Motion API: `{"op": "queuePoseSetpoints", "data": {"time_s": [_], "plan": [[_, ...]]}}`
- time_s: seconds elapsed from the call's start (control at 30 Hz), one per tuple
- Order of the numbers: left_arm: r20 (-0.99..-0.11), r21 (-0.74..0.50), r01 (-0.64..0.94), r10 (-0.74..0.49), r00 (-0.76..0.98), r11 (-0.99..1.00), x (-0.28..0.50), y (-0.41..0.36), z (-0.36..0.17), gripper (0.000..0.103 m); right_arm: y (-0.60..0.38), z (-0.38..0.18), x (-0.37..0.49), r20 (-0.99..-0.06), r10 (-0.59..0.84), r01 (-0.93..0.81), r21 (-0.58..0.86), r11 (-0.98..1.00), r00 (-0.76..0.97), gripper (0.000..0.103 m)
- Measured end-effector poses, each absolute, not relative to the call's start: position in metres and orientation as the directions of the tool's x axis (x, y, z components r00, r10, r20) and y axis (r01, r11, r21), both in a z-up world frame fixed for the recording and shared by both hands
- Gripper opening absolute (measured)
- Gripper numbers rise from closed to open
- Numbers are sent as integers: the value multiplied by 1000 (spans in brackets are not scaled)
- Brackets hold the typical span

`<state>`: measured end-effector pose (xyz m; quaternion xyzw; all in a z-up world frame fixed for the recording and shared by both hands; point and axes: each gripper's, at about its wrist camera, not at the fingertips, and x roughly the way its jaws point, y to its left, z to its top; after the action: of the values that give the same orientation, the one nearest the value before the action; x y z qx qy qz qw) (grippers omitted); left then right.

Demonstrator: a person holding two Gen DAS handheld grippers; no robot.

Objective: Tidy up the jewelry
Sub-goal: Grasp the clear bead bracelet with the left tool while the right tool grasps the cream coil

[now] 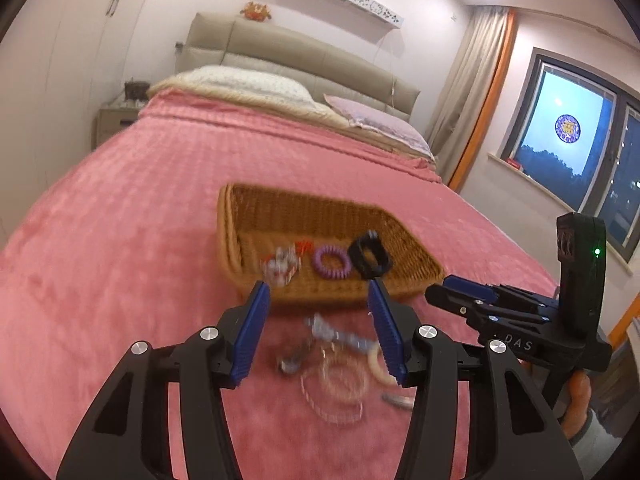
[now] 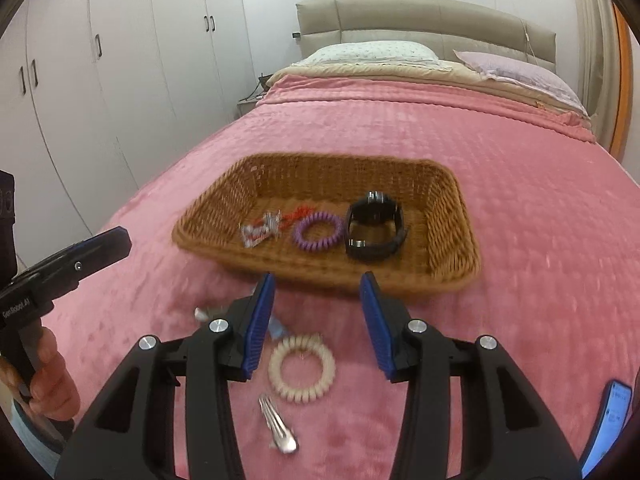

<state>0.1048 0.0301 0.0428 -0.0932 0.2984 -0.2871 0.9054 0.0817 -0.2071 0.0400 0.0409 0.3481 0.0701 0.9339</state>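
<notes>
My left hand-held gripper [image 1: 318,292] stood with its jaws parted and nothing between the pads, low in the left wrist view, and my right hand-held gripper [image 2: 318,286] was the same, open and empty, low centre of the right wrist view. The wicker basket [image 2: 452,216] sat on the pink bed cover [image 2: 520,184] in the middle of both frames, and it already held a black watch [image 2: 374,226], a purple coil hair tie [image 2: 318,232], and at its left a small red and silver-white cluster [image 2: 266,228] that was too blurred for me to name. What remained lay on the cover in front of the basket, toward the lower part of the frames: a cream coil hair tie [image 2: 301,368] just below my right jaws, a silver hair clip [image 2: 278,426] below it, and, in the left wrist view, a pale thin chain or bracelet [image 1: 336,392] and a bluish-grey beaded piece [image 1: 340,334], both smeared by blur. I judged the cream coil light, springy and easy to pinch across one side of its ring, though it would squash and could spring out. The clip looked thin, stiff and slick, lying flat on soft plush, so I would have taken it across its narrow width near the middle. The chain seemed limp and likely to trail or snag, best gathered where its loops bunched.
</notes>
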Motion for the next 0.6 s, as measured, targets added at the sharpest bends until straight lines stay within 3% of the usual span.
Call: {"op": "queuePoseSetpoints", "data": {"time_s": [0.07,0.33,0.4,0.6], "plan": [[-508,-346,462,-577,640,817,99,31,32,49,-206,28,76,-656,162,-104,126,987,737,34],[-644,-307,442,-525,556,843,96,10,-8,47,-212,-11,72,-715,166,-65,167,984,679,30],[-656,-288,459,-522,545,841,94,2,-11,41,-213,-17,73,-723,169,-60,174,983,669,29],[-703,-238,469,-484,522,851,100,-22,-19,41,-213,-27,76,-740,170,-53,180,982,651,29]]}}
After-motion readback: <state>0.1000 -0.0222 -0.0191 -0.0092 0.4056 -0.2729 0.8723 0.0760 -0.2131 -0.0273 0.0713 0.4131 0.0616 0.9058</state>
